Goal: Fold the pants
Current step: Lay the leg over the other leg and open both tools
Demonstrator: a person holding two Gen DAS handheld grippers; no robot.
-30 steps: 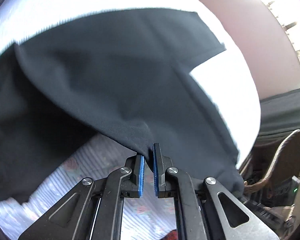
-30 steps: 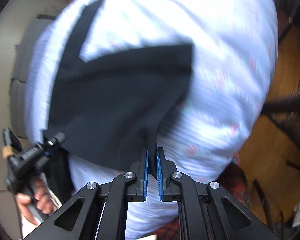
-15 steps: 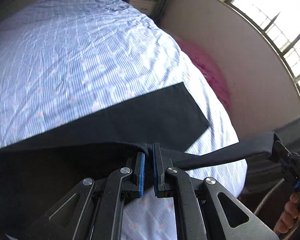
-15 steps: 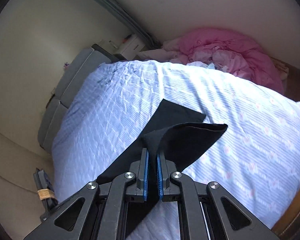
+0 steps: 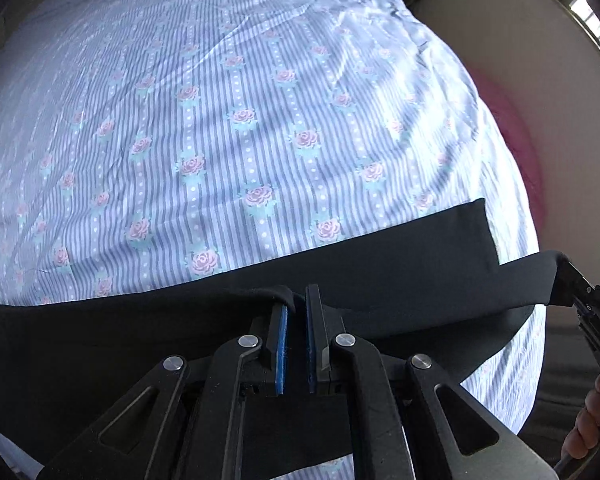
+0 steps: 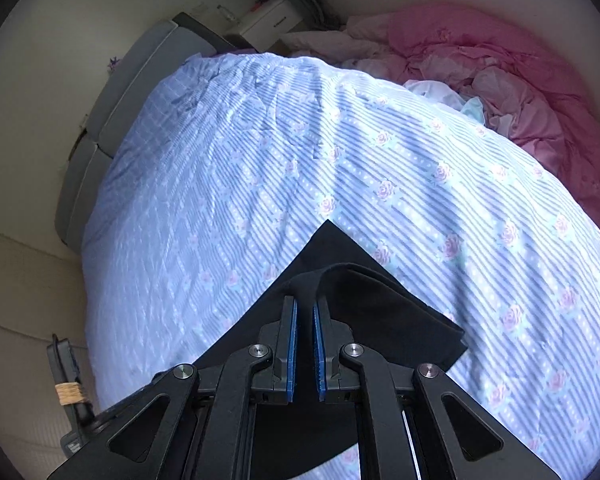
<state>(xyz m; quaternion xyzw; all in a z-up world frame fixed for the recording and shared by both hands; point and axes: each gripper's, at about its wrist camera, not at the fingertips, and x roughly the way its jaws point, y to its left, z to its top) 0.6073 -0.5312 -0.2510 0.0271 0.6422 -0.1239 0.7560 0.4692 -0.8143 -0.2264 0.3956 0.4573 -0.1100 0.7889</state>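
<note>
Black pants [image 5: 380,264] lie across the near edge of a bed with a blue striped, rose-patterned sheet [image 5: 228,120]. My left gripper [image 5: 296,300] is shut on a fold of the pants fabric, held low over the bed. My right gripper [image 6: 305,304] is shut on another edge of the pants [image 6: 380,308], with a folded corner lying on the sheet ahead. In the left wrist view the right gripper [image 5: 592,312] shows at the far right, with a strip of pants stretched to it.
A pink crumpled duvet [image 6: 520,80] is piled at the bed's far right. A grey headboard [image 6: 132,92] and a white nightstand [image 6: 268,20] stand at the far end. A wall and window [image 5: 580,12] lie right of the bed.
Both grippers have lowered the pants from hanging in the air down onto the bed. The fabric now lies flat along the near edge, folded over itself.
</note>
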